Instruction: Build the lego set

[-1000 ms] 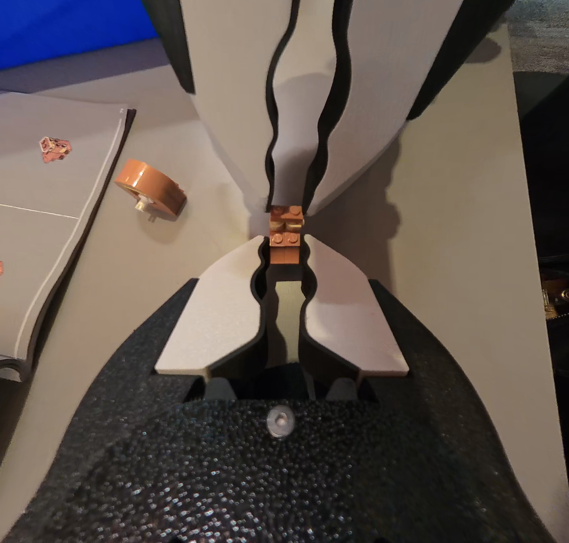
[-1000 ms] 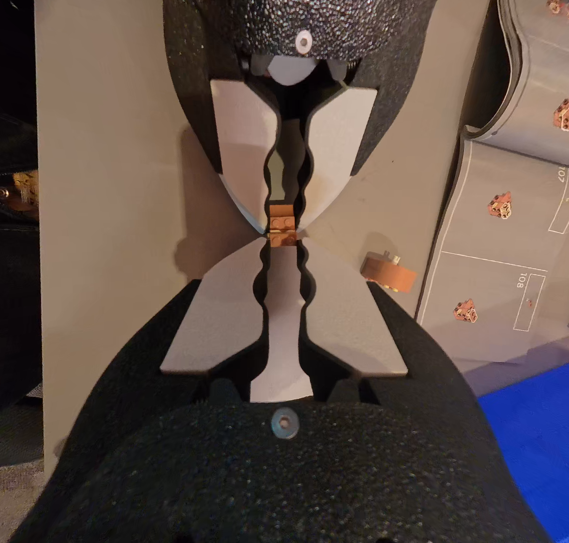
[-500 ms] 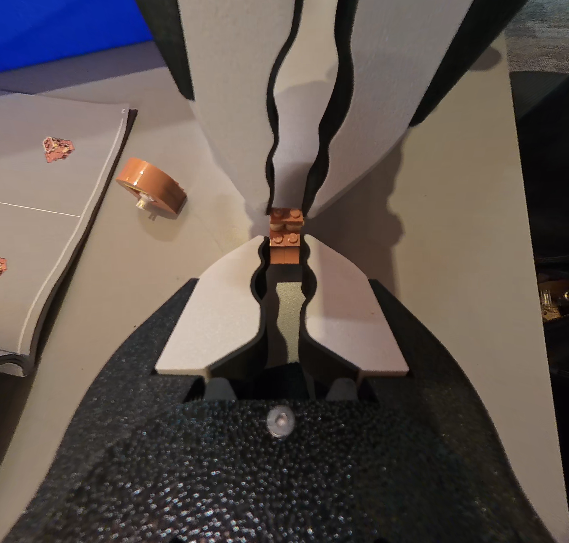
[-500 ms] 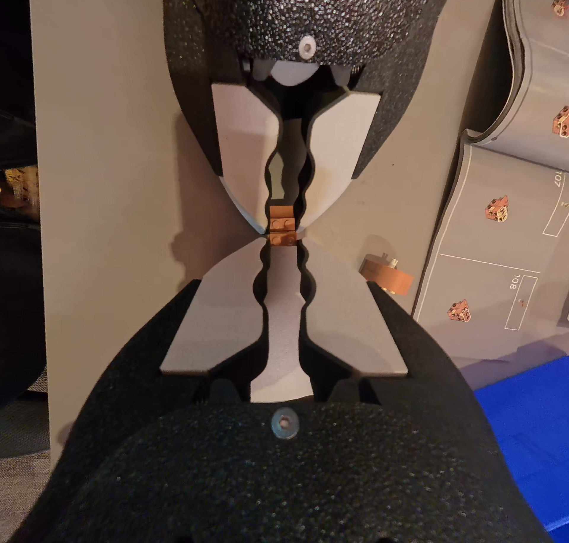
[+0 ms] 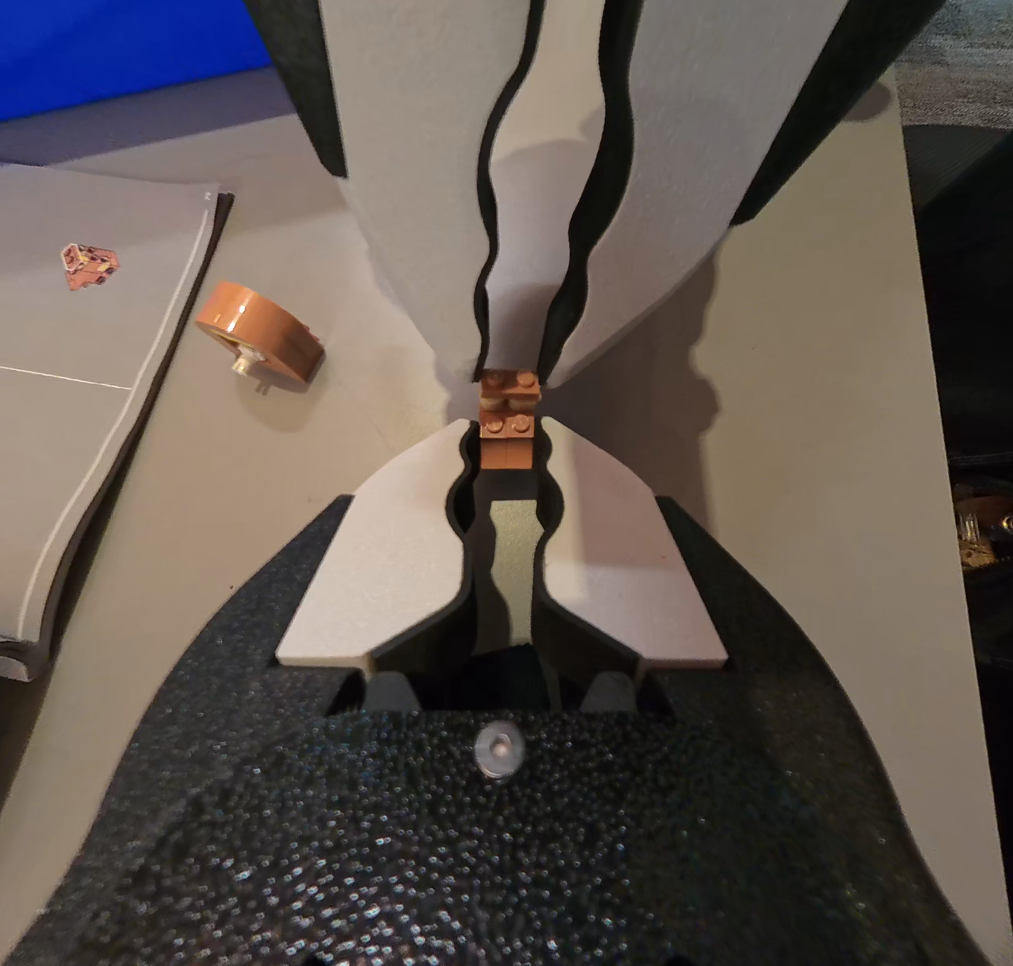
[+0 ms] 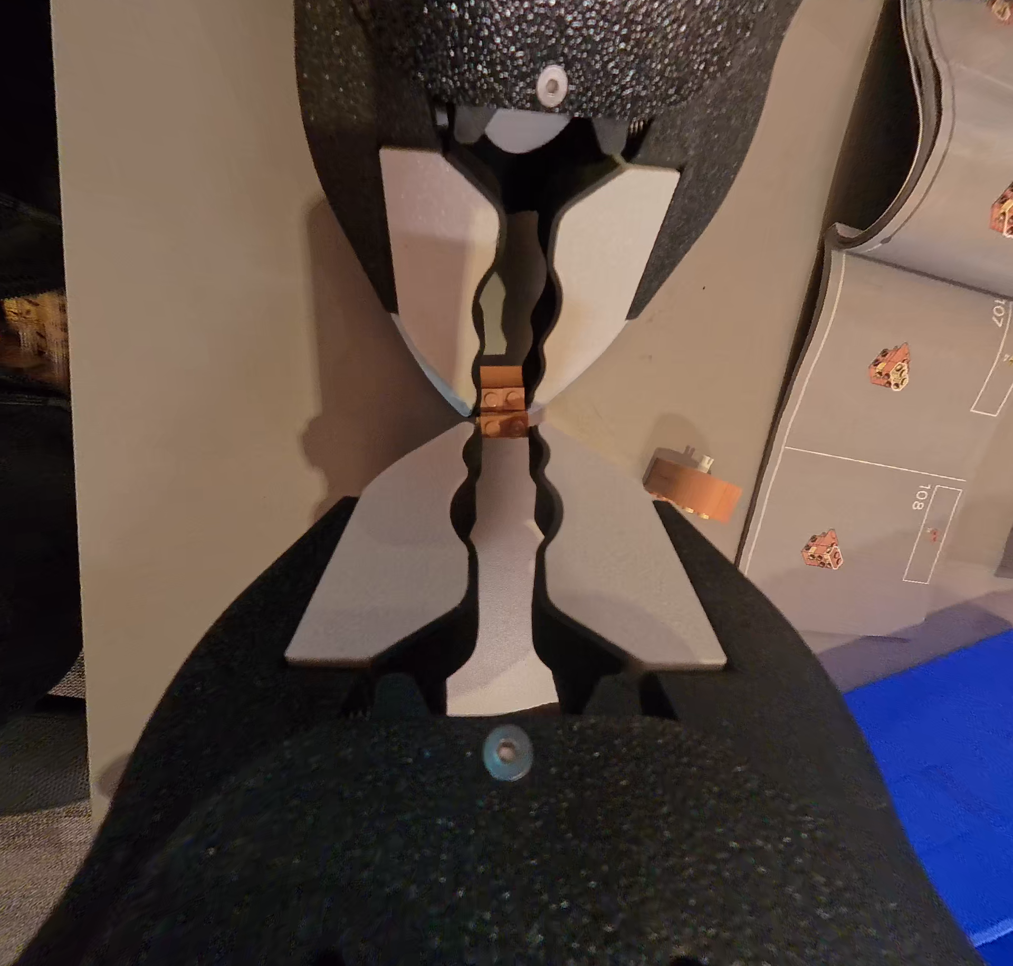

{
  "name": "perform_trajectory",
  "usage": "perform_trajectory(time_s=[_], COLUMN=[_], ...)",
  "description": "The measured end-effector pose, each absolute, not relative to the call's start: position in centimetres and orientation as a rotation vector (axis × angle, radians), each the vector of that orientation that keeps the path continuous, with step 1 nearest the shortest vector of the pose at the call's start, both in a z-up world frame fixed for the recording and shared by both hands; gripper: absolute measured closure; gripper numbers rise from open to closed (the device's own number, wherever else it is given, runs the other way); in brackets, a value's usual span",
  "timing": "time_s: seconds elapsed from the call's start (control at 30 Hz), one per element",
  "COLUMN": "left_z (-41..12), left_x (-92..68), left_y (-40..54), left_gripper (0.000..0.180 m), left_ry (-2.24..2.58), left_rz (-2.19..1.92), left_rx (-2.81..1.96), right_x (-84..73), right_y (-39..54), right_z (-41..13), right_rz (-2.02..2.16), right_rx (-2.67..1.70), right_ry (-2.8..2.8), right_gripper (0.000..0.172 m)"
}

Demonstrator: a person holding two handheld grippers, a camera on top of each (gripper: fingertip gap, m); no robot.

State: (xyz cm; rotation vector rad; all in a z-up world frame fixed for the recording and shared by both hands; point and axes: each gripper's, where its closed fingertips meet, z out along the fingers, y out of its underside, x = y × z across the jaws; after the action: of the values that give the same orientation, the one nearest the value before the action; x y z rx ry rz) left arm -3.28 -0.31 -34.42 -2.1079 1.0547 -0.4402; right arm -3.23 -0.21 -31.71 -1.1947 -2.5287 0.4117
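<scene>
We work over a pale grey surface (image 5: 795, 446), and everything here is placed from the open instruction booklet (image 5: 82, 419) on it. Well away from the booklet's page edge, the left tongs (image 5: 507, 446) and the right tongs (image 6: 503, 430) meet tip to tip above the surface. Each is closed to a narrow gap, its pads pressing the sides of a small brown studded brick: the left brick (image 5: 507, 438) and the right brick (image 6: 502, 425). The 2 bricks touch, with pale studs showing in the seam between them. Just beside the booklet's edge lies a round brown piece (image 5: 257, 337), untouched.

To do this well, we judge that both pairs of tongs should keep their squeeze steady, hold the 2 bricks square to each other, and press straight along the shared axis without twisting.
</scene>
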Motion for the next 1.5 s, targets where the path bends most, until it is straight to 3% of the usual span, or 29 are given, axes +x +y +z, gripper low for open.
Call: perform_trajectory(time_s=[0.87, 1.03, 1.2, 1.5], left_z=[-34.5, -33.9, -32.2, -27.8], left_x=[-3.6, -4.5, -5.5, -5.1], left_y=[-0.4, -0.8, -1.4, -1.8], left_gripper=[0.163, 0.163, 0.163, 0.163], left_ry=[1.049, 1.037, 1.073, 1.14], left_rz=[-0.456, -0.504, -0.578, -0.737], left_rx=[-2.119, -2.135, -2.139, -2.085], right_x=[-2.8, -2.6, -3.3, -5.4], right_y=[-0.1, 0.4, 0.6, -1.2], right_z=[-31.7, -31.0, -30.9, -25.9], right_rz=[0.433, 0.457, 0.438, 0.423], right_rx=[-1.174, -0.849, -0.549, -0.174], right_ry=[-2.52, -2.394, -2.182, -1.822], right_gripper=[0.147, 0.13, 0.124, 0.116])
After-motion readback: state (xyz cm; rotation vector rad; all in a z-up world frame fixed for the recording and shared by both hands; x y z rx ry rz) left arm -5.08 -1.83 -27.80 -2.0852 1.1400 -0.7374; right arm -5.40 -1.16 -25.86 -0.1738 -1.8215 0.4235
